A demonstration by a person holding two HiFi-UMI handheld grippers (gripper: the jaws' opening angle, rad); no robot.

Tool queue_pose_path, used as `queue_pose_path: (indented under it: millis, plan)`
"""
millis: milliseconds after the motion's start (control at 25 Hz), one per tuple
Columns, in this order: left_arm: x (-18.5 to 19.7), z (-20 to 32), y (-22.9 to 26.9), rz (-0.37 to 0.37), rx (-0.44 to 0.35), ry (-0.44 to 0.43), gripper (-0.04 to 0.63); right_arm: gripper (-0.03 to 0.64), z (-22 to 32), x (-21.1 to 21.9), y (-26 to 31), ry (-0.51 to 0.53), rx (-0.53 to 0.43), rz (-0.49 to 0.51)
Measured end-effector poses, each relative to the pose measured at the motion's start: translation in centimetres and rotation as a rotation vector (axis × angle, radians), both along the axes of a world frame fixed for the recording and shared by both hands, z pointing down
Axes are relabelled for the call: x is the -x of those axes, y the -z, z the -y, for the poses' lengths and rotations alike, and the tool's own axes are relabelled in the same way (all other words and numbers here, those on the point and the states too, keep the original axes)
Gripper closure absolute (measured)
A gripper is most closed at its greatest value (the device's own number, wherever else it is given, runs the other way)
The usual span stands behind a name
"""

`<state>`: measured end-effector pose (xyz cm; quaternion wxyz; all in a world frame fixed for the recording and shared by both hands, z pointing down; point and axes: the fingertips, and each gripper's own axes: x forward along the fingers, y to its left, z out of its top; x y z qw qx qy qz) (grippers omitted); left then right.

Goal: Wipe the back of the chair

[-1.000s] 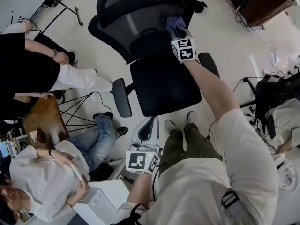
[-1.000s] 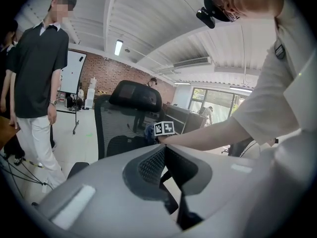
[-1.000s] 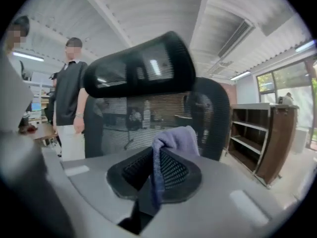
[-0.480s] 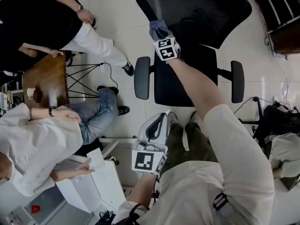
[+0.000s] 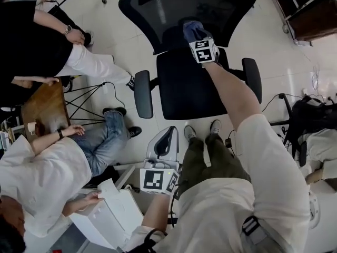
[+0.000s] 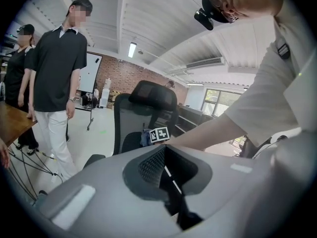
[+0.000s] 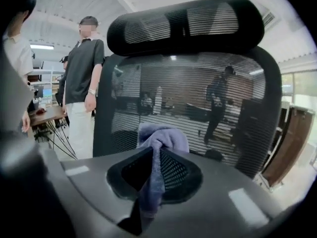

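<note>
While the right gripper (image 7: 151,168) is clamping the purple cloth (image 7: 161,134) at the far mesh chair back (image 7: 208,88), wiping is apparently proceeding; next, it is needing a pressed sideways sweep. The left gripper (image 6: 166,168) is idling near, closed, empty.

Open-plan office or lab: pale tiled floor (image 5: 284,62), black mesh office chair (image 5: 184,94), wooden table (image 5: 45,107), brick wall (image 6: 129,76), whiteboard (image 6: 90,73), ceiling strip light (image 6: 132,49), onlookers (image 6: 57,68) standing around.

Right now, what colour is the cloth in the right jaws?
The cloth is lavender, a pale bluish purple; clearest in the right gripper view.
</note>
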<state>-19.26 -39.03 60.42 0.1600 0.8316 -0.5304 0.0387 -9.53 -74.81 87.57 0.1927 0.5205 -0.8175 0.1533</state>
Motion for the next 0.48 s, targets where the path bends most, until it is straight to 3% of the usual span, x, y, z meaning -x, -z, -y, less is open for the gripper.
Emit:
queue_pose_path:
  millis: [280,480]
  plan:
    - [-8.7,2.2,0.6,-0.009,0.009,-0.154,0.532,0.580,-0.3,-17.8,-0.9,-0.189,0.032,-0.040]
    - [-11.8,2.7,-0.2,0.000,0.011,-0.202,0.532,0.578,-0.2,-20.0,-0.8,-0.186,0.037,-0.002]
